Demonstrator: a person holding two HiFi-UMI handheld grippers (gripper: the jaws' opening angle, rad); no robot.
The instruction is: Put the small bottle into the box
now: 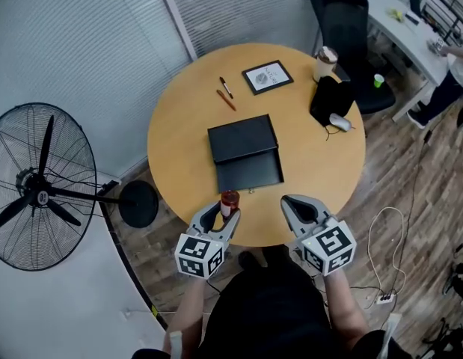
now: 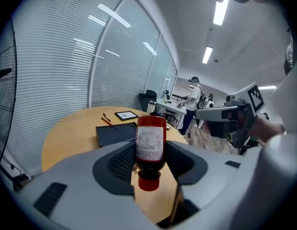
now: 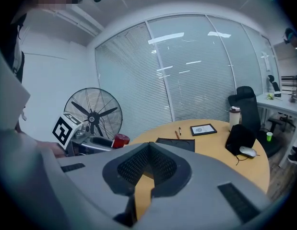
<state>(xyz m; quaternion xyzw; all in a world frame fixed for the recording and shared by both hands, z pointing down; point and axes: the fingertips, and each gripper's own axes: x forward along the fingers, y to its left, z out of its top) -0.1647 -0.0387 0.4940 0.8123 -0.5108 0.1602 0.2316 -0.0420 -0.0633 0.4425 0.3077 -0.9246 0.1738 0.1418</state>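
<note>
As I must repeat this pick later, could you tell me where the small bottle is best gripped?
Grip the small bottle across its straight labelled body, from opposite sides, as the left claw does now; the red cap end is narrower and offers less to pinch.
</note>
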